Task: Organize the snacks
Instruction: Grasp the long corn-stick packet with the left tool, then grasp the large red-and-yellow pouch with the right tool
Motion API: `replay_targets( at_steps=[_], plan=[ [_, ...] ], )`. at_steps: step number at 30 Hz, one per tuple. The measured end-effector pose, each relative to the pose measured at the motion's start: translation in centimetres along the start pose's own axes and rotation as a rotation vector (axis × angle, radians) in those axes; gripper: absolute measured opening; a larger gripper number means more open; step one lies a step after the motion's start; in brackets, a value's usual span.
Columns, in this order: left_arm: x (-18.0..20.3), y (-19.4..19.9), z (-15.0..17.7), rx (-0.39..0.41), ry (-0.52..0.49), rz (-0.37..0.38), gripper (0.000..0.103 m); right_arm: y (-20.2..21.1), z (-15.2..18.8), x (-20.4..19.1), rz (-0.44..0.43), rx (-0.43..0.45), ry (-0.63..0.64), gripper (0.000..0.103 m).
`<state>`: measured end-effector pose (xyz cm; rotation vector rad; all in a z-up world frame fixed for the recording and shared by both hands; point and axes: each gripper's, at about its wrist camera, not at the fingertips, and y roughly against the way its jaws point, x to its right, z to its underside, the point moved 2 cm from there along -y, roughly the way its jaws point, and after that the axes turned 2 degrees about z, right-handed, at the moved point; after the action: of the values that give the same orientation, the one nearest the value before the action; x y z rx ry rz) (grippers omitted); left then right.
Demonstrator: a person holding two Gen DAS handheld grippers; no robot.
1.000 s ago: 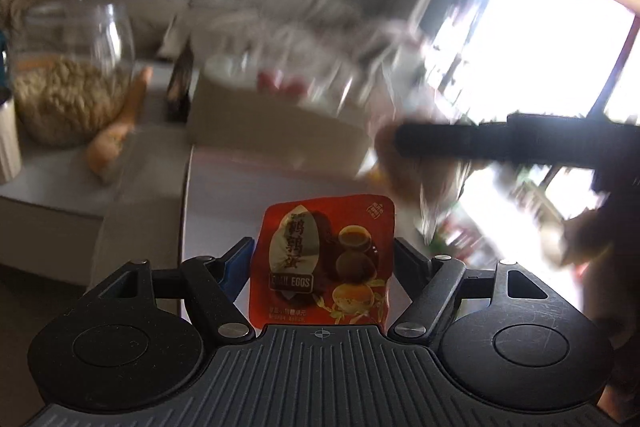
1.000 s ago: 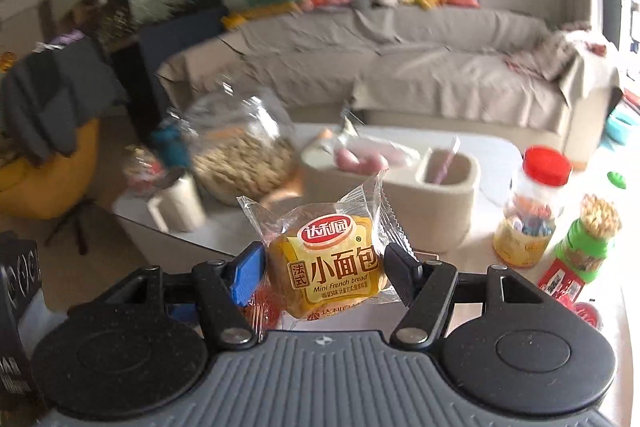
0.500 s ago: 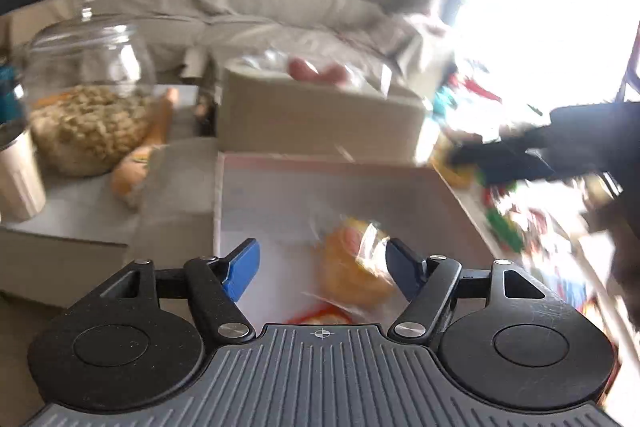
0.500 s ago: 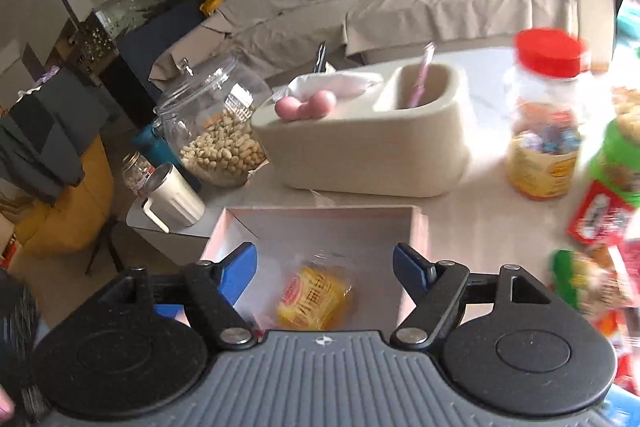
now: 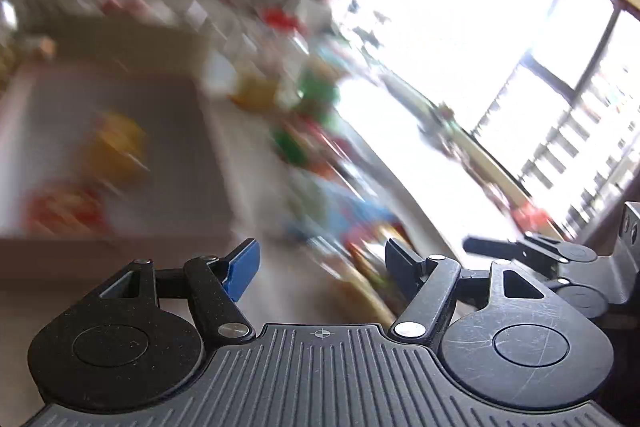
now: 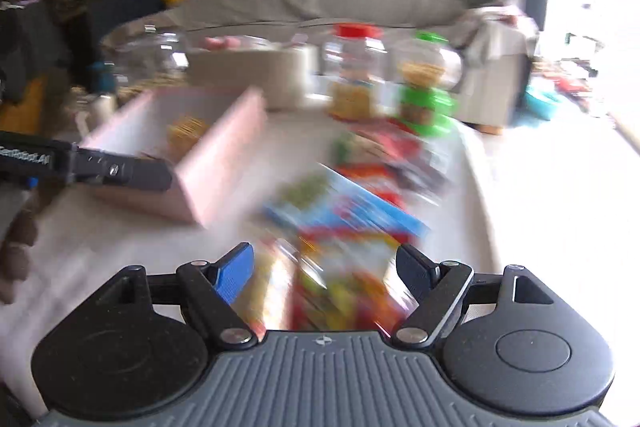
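Both grippers, L & R, fingers spread, empty, over blurred snack pile beside pink box.

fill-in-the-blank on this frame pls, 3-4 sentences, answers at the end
1. Both the left gripper and the right gripper have their jaws ____.
2. The yellow bread packet lies inside the ____ box.
3. The jar behind the snack pile has a ____ lid.

Answers: open; pink; red
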<state>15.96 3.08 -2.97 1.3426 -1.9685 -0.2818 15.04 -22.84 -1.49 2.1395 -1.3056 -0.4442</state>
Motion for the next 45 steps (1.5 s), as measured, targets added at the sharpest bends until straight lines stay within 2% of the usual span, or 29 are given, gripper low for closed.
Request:
replay_targets(
  at_steps=[2,5,7,9,10,12,13,14,17,19,30,35,42,45],
  plan=[
    [1.9,-2.2,1.2,-0.060,-0.009,0.009,0.075,1.0,2.1,1.8,0.061,0.010,-0.043,0.079],
    [4.1,-4.7,2.6,-0.101,-0.086,-0.068,0.073,1.5,4.0,4.0,0.127,0.029,-0.118,0.079],
    [4.8,-5.8,3.0,-0.121,-0.115,-0.092,0.068,1.5,4.9,5.0,0.145,0.041,-0.159,0.079],
    [5.5,-6.5,3.3,-0.128,-0.133,-0.092,0.068,0.9,5.5,5.6,0.143,0.045,-0.190,0.079],
    [5.8,-6.7,3.4,-0.119,-0.166,-0.115,0.068,0.5,5.7,5.6,0.137,0.044,-0.208,0.079],
    [6.3,-6.9,3.4,-0.089,-0.253,-0.201,0.062,-0.4,6.0,5.7,0.117,0.039,-0.236,0.079],
    [6.2,-6.9,3.4,-0.085,-0.275,-0.228,0.051,-0.7,6.3,5.7,0.105,0.034,-0.247,0.079],
    [5.9,-6.9,3.4,-0.091,-0.274,-0.230,0.048,-1.1,6.6,5.6,0.099,0.025,-0.255,0.079],
    [5.3,-5.9,3.6,-0.093,-0.231,-0.199,0.047,-2.2,7.4,5.7,0.085,-0.003,-0.286,0.080],
    [5.0,-5.4,3.8,-0.098,-0.218,-0.202,0.047,-1.8,7.5,5.8,0.080,0.011,-0.297,0.087],
    [3.5,-2.3,6.0,-0.148,-0.176,-0.229,0.035,-2.3,7.4,5.5,0.070,-0.012,-0.279,0.095],
    [3.1,-2.0,6.8,-0.153,-0.163,-0.230,0.035,-2.8,7.2,4.9,0.058,-0.043,-0.224,0.103],
    [3.0,-2.1,6.7,-0.149,-0.150,-0.222,0.035,-2.6,7.2,5.6,0.014,-0.044,-0.253,0.103],
    [2.9,-2.1,6.7,-0.144,-0.145,-0.218,0.035,-2.9,7.2,4.9,0.025,-0.072,-0.179,0.103]
  ],
)
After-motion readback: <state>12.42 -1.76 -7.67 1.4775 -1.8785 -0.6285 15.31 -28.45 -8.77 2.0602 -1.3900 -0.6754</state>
